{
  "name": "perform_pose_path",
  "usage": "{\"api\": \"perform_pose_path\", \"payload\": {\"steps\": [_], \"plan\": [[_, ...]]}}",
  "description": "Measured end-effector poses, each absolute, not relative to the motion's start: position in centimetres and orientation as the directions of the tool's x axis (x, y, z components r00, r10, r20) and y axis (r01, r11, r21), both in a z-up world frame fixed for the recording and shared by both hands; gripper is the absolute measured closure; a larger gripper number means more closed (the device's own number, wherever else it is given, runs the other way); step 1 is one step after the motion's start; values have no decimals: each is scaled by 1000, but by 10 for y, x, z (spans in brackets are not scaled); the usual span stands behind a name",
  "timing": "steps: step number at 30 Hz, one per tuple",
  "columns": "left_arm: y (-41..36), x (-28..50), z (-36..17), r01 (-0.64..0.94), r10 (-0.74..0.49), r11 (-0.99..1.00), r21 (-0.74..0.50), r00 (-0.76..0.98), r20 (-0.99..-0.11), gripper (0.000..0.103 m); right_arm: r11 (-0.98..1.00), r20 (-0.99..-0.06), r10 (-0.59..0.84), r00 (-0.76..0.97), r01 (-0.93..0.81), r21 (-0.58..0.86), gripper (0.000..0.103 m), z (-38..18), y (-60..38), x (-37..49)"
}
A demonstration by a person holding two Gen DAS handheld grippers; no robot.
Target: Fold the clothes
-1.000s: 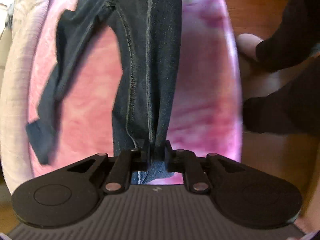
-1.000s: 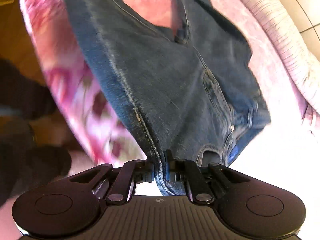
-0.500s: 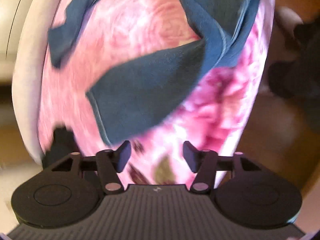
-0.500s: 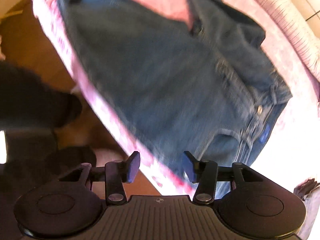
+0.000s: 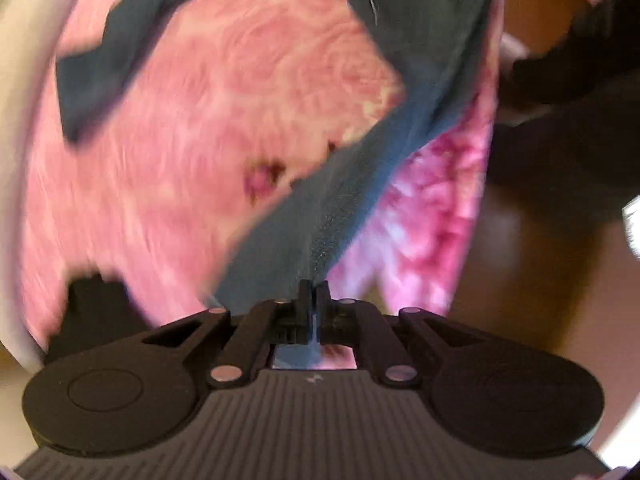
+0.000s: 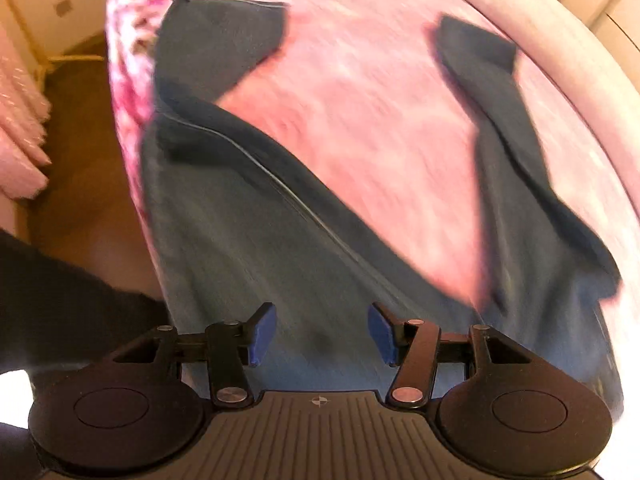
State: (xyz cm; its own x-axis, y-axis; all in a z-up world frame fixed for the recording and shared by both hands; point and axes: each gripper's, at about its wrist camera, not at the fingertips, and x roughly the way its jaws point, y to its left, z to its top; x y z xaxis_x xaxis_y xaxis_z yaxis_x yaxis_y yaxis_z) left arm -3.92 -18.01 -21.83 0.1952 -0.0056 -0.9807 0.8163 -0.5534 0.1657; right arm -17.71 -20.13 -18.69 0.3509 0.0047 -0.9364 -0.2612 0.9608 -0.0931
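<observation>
The left gripper (image 5: 311, 294) has its fingers (image 5: 304, 296) pressed together on a fold of the jeans (image 5: 320, 216), pinching the dark blue denim right at the tips so that the cloth rises from them in a taut band toward the upper right. A separate leg end of the same jeans lies loose at the upper left of the left wrist view. Under the denim is a pink flowered blanket (image 5: 192, 128) spread over a bed, with a pale ribbed cover (image 5: 16, 80) along its left edge. A person's dark trouser legs (image 5: 568, 128) stand on the wooden floor (image 5: 520, 280) beside the bed at the right.

The right gripper (image 6: 318, 332) has its fingers spread wide, the blue pads (image 6: 260, 334) well apart and closed on nothing. They hover over the broad part of the jeans, which lie flat on the blanket; whether the tips touch the cloth is lost in motion blur. One leg runs up toward the left edge of the bed, the other lies along the right. A dark sleeve (image 6: 60, 300) shows at the lower left.

No brand, label or writing can be read in either view.
</observation>
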Motion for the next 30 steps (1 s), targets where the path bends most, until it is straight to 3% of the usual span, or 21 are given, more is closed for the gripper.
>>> {"api": "perform_pose_path", "payload": {"steps": [3, 7, 11, 12, 14, 20, 23, 27, 30], "plan": [[-191, -12, -204, 885, -12, -425, 188, 202, -979, 99, 950, -927, 54, 371, -305, -67, 46, -192, -182, -140], [-211, 37, -262, 899, 29, -307, 312, 336, -941, 93, 968, -935, 52, 350, -248, -39, 44, -208, -193, -121], [-206, 31, -284, 877, -8, -320, 359, 376, -927, 73, 990, -948, 3, 317, -135, -42, 39, -201, -219, -143], [-205, 23, -286, 883, -30, -320, 344, 354, -935, 64, 995, -953, -22, 301, -85, -49, 38, -200, -230, -156], [-203, 2, -288, 906, -71, -315, 282, 274, -959, 57, 997, -957, -67, 282, 60, -52, 37, -200, -259, -188], [-243, -62, -312, 895, -110, -389, 218, 190, -976, 58, 871, -965, -180, 192, 486, -66, 36, -200, -349, -286], [-285, -93, -308, 875, -171, -420, 242, 185, -968, 58, 741, -967, -219, 131, 667, -77, 33, -199, -394, -334], [-343, -151, -291, 840, -281, -482, 248, 120, -952, 58, 573, -964, -240, 118, 819, -42, 31, -215, -461, -391], [-384, -202, -282, 820, -338, -531, 213, 26, -941, 58, 570, -961, -204, 185, 821, 37, 29, -228, -500, -418]]}}
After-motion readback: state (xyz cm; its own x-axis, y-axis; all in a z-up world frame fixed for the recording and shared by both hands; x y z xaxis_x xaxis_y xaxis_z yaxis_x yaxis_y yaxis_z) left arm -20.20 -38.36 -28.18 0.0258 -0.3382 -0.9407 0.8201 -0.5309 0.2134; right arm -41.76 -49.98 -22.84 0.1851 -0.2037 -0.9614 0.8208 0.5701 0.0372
